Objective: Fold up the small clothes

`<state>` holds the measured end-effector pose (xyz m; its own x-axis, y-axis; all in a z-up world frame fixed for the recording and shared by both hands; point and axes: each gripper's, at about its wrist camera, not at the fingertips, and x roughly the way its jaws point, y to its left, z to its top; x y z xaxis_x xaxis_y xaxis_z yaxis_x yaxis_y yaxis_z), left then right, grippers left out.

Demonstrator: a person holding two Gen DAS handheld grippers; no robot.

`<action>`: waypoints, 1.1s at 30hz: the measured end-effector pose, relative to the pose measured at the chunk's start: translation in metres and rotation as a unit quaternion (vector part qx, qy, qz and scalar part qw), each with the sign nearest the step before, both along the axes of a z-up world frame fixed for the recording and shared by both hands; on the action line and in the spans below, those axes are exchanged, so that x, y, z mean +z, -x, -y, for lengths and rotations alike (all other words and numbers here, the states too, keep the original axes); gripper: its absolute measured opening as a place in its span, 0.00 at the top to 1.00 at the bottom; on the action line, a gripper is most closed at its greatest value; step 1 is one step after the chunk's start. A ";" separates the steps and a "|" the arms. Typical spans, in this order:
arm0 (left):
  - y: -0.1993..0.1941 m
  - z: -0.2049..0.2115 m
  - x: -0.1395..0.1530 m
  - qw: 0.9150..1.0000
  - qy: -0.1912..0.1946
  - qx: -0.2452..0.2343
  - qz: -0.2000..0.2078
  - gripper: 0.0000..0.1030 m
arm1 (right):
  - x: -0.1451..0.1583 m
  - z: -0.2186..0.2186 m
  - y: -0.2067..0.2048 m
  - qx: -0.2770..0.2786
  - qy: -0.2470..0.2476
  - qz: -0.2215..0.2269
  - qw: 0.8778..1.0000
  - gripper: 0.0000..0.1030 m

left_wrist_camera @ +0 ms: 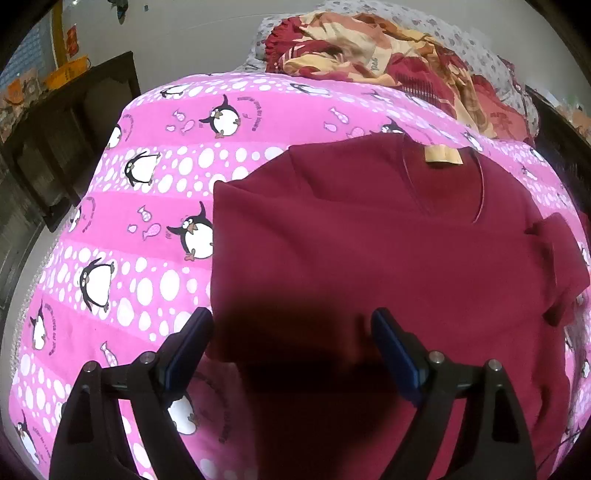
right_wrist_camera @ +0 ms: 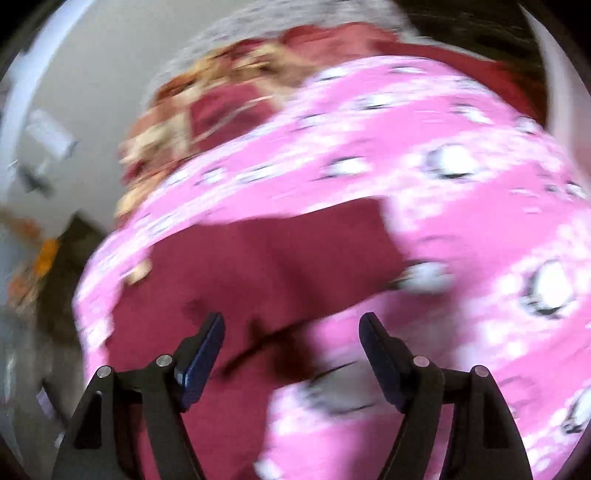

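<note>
A dark red small sweater (left_wrist_camera: 369,251) lies flat on the pink penguin-print bedsheet (left_wrist_camera: 155,206), its collar with a tan label (left_wrist_camera: 443,155) at the far side. Its left sleeve is folded in over the body; the right sleeve (left_wrist_camera: 561,258) sticks out at the right. My left gripper (left_wrist_camera: 291,325) is open and empty above the sweater's near left part. The right wrist view is motion-blurred. My right gripper (right_wrist_camera: 291,328) is open and empty above the sweater's (right_wrist_camera: 258,266) right edge and the bedsheet (right_wrist_camera: 480,229).
A crumpled red and cream blanket (left_wrist_camera: 388,55) lies at the far end of the bed, on a grey patterned cover (left_wrist_camera: 461,40). Dark wooden furniture (left_wrist_camera: 70,140) stands left of the bed, by a pale wall (left_wrist_camera: 192,33).
</note>
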<state>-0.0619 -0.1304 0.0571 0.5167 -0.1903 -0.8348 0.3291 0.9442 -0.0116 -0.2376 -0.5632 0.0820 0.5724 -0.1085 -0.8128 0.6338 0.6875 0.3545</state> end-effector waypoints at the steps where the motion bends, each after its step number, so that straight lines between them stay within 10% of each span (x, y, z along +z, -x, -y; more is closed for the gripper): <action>1: 0.000 0.001 0.000 1.000 -0.001 -0.001 0.000 0.16 | -0.005 0.007 -0.002 -0.009 0.013 -0.017 1.000 0.23; 9: -0.002 0.002 -0.001 1.000 -0.006 -0.002 -0.004 0.16 | -0.044 0.036 -0.035 -0.014 0.028 -0.056 0.998 0.32; 15: -0.003 0.002 0.000 1.000 -0.008 -0.002 -0.005 0.16 | -0.050 0.038 -0.041 0.001 0.050 -0.046 0.998 0.82; 33: 0.001 -0.020 0.027 1.000 0.021 0.005 0.018 0.16 | 0.195 -0.018 0.004 0.060 0.137 0.195 0.969 0.87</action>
